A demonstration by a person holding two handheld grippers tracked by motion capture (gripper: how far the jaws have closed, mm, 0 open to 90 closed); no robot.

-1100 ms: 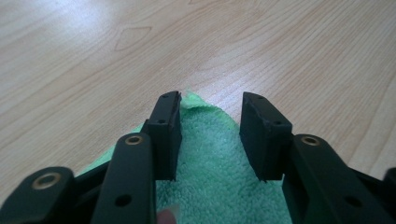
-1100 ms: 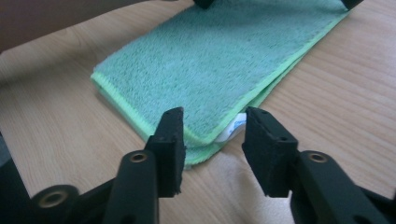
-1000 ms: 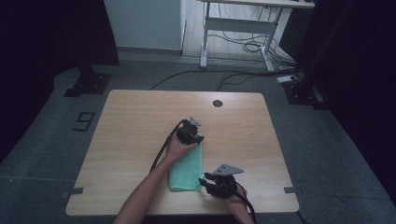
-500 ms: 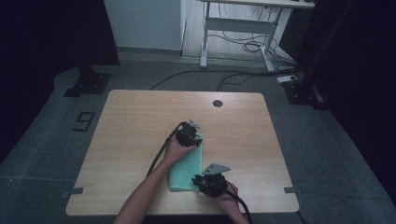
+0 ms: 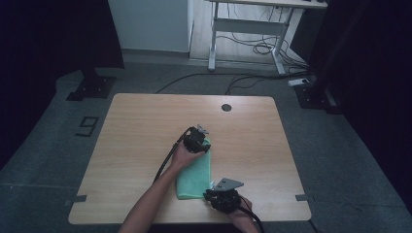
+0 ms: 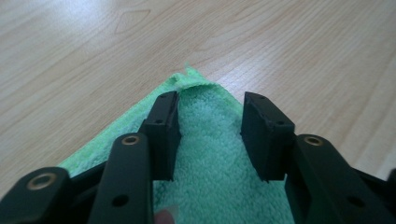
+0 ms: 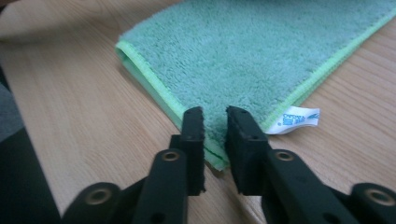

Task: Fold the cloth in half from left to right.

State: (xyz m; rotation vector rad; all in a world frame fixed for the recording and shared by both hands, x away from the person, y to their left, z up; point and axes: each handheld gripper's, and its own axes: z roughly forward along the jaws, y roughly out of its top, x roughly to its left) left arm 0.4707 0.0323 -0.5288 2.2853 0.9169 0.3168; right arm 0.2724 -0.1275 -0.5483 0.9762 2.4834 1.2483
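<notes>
A folded green towel (image 5: 194, 177) lies on the wooden table (image 5: 141, 126). My left gripper (image 5: 199, 141) stands over the towel's far corner. In the left gripper view its jaws (image 6: 210, 100) are open wide, the curled corner of the towel (image 6: 210, 154) lies between them, and they have just opened a little further. My right gripper (image 5: 214, 195) is at the near right corner. Its jaws (image 7: 215, 112) closed to a narrow gap and have just eased apart slightly. The towel's (image 7: 243, 56) corner sits in that gap, and the pads do not visibly press on it.
A white label (image 7: 294, 119) sticks out of the towel's edge beside the right jaws. The table has a round cable hole (image 5: 226, 107) near its far edge. A white desk frame (image 5: 248, 29) and floor cables stand beyond the table.
The right gripper has slid left along the front edge to the towel's near corner, and its jaws have narrowed. The left gripper has kept its place on the far corner.
</notes>
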